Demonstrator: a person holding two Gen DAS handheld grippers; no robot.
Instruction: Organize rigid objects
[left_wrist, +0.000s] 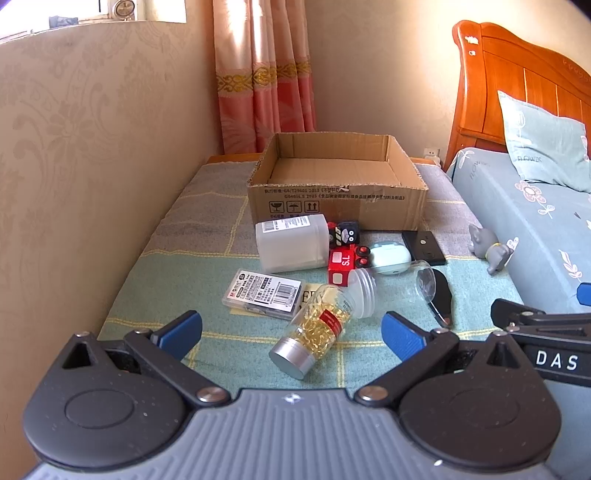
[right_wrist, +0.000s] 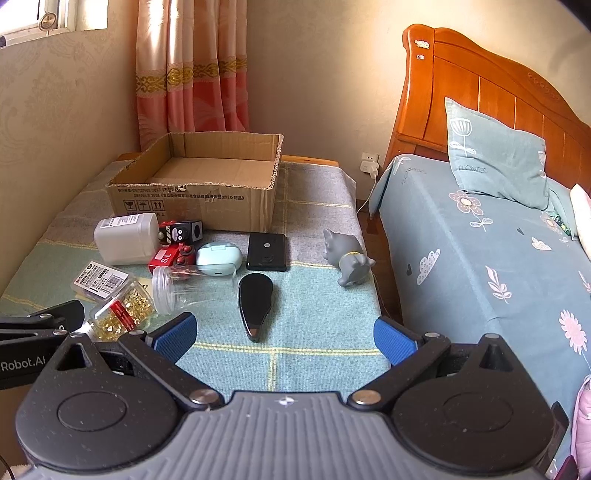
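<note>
Both grippers, left gripper (left_wrist: 291, 332) & right gripper (right_wrist: 284, 338), spread wide, empty; capsule bottle (left_wrist: 314, 328) lies just ahead of left; pinch mid-body, carry to empty box (left_wrist: 336, 173) behind.

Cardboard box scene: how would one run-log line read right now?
left gripper: open, empty | right gripper: open, empty | cardboard box: empty | capsule bottle: lying outside box

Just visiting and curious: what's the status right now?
Left claw open, right claw open, both empty. Brown cardboard box empty; clear capsule bottle lying nearest. Nothing blocking.
</note>
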